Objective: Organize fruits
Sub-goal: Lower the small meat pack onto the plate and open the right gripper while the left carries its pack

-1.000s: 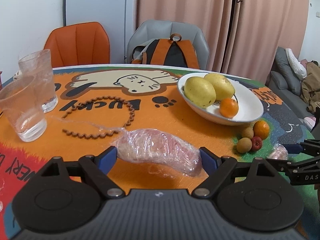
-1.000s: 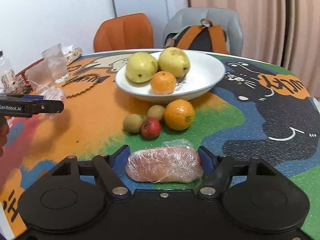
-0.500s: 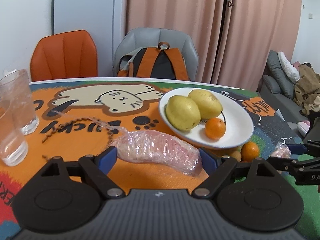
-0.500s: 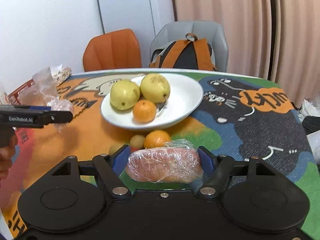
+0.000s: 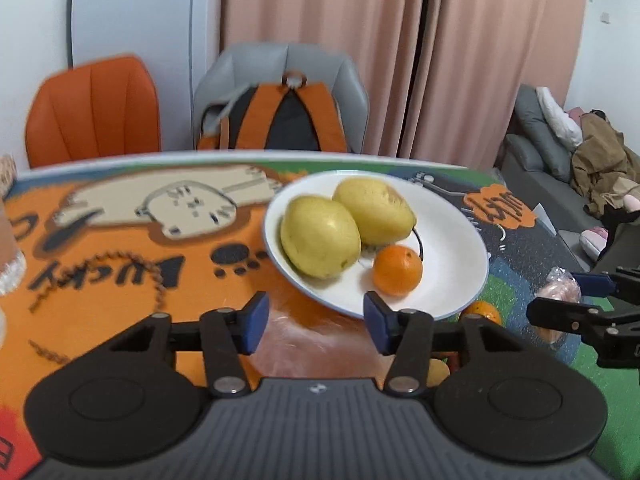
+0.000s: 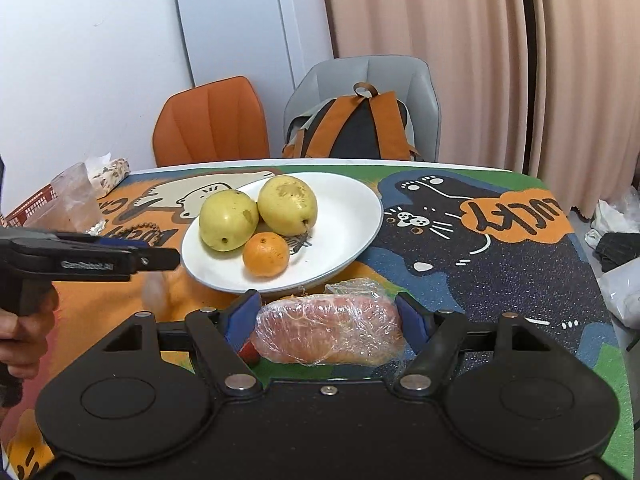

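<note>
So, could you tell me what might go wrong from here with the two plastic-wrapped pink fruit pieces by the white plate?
The left gripper is closing its jaws, yet its plastic-wrapped pink fruit piece looks blurred low between them; it may slip short of the white plate. The right gripper clamps the second wrapped piece by its ends; slick film could slide. Either piece could knock the small orange there.
</note>
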Demonstrator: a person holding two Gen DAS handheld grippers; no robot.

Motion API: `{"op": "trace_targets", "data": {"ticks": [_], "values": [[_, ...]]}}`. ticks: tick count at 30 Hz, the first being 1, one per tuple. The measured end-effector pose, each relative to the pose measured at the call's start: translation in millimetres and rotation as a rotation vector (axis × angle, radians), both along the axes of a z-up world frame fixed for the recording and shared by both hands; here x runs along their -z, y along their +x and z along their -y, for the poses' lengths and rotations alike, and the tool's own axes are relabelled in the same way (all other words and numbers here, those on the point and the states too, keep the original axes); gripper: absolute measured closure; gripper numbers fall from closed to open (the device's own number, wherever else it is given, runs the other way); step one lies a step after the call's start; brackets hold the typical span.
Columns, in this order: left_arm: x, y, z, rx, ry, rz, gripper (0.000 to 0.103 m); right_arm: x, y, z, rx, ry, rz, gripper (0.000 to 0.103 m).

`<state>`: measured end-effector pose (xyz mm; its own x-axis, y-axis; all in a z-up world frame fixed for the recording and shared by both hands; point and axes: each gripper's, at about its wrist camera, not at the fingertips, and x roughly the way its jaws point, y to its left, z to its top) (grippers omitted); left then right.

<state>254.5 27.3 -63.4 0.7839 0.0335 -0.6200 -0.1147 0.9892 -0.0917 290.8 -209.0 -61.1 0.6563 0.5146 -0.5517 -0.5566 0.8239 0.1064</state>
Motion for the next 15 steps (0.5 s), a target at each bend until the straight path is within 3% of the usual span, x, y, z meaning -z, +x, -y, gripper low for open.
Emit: {"op": "trace_targets", "data": {"ticks": [8,12,15], "values": [[6.9,3.8,-0.3,-0.006,0.018,-0.026,0.051,-1.8,1.3,0.9,-0.003,0.016,0.003,0.033],[9.5,6.8,-3.0,-0.008,-0.003,-0.049,0.028,-4.7,5.7,-3.4,-0.007,0.021,0.01,0.033],[12.4,7.1,-2.4,0.002,0.0,-0.054,0.021,-7.3,10.3,-7.6,-0.005,0.022,0.017,0.033]]}}
